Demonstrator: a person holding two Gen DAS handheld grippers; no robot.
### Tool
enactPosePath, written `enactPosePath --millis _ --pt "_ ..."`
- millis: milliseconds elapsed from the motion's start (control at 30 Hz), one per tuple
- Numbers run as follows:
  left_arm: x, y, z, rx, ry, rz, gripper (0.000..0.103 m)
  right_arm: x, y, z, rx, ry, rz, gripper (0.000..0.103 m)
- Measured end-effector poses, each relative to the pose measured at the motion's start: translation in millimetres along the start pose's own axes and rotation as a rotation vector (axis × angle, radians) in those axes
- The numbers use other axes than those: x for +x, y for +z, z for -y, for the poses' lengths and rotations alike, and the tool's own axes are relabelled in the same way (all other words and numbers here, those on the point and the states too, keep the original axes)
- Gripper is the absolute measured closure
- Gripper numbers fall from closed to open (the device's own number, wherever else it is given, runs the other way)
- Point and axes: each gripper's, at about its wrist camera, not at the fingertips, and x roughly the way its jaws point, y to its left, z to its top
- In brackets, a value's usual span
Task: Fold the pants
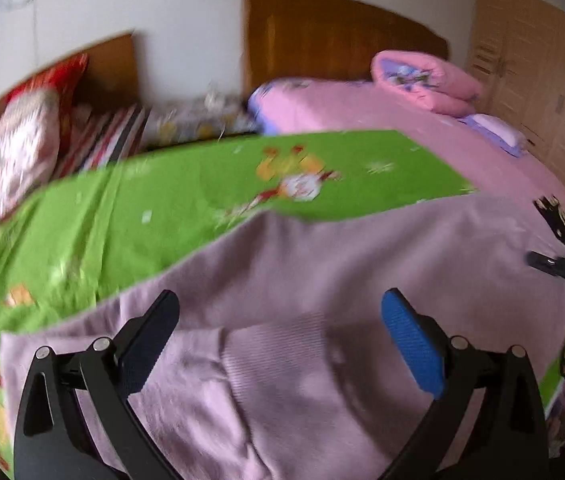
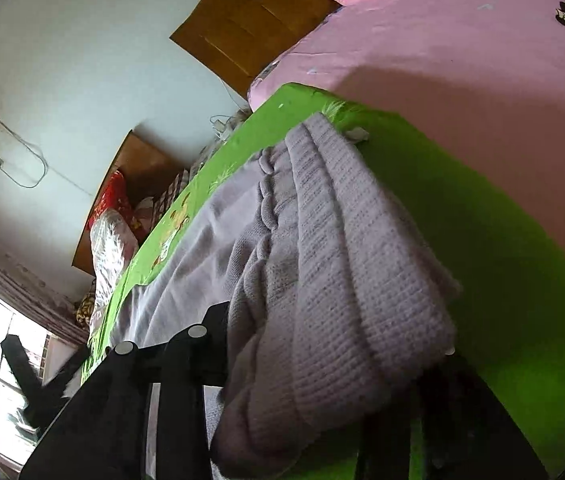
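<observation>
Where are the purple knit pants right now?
The pants lie on the green sheet, beside the pink bed. In the right wrist view, their ribbed end is bunched in the right claw.

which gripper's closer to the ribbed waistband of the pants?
Right. The right gripper is clamped on the ribbed waistband; the left gripper hangs open just above the pants, not gripping.

left wrist above pants, right wrist close, tilted

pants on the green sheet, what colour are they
Pale lilac knit pants with ribbed bands, clearest in the right wrist view.
</observation>
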Motion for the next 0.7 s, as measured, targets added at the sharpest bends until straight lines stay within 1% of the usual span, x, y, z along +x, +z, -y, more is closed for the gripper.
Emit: enactPosePath --millis 67,100,167,233,300,367,400,500,567,600,633,667,700 --pt "7.9 -1.2 9.1 0.066 0.06 -0.019 0.002 0.5 0.1 1.7 0.001 -0.021 0.008 0.066" --pt "14.6 -3.7 8.9 0.08 0.071 -0.032 0.002 0.2 0.8 4.3 0.01 -0.03 0.008 0.066" --pt "45.0 -15.3 -0.4 0.066 0.077 -0.12 0.002 -2.1 -0.9 9.8 0.03 -0.036 -0.006 0.066" --pt "62.6 -19.9 -10.8 0.02 0.039 -0.189 0.002 -4.7 -0.2 7.9 0.013 -0.061 -0.007 0.065" --pt "59.9 -15.7 -14.7 0.009 0.028 -0.163 0.002 -7.6 -1.7 6.3 -0.001 -0.085 0.003 0.067" --pt "67.5 -16.6 -14.1 0.023 0.031 -0.197 0.001 -11.3 -3.4 10.5 0.02 -0.087 0.015 0.07" --pt "67.5 -16.1 -13.9 0.023 0.033 -0.199 0.001 -13.2 -4.2 12.7 0.023 -0.093 0.025 0.071" --pt "68.2 -15.4 -13.8 0.022 0.037 -0.202 0.001 -14.7 -4.4 14.8 0.017 -0.11 0.022 0.071" --pt "68.3 -15.6 -14.2 0.017 0.035 -0.203 0.001 -16.7 -3.3 12.9 -0.006 -0.141 0.007 0.069" --pt "69.5 -15.5 -14.2 0.015 0.033 -0.204 0.001 -20.0 -1.0 11.6 -0.021 -0.166 -0.009 0.066" --pt "70.1 -16.0 -14.1 0.014 0.031 -0.204 0.001 -22.1 0.6 11.2 -0.022 -0.17 -0.03 0.057" --pt "70.0 -16.2 -14.2 0.013 0.03 -0.204 0.001 -27.0 2.3 10.6 -0.018 -0.186 -0.033 0.047" --pt "70.0 -16.6 -13.9 0.013 0.03 -0.204 0.001 -38.1 4.2 6.8 -0.018 -0.233 0.008 0.028"
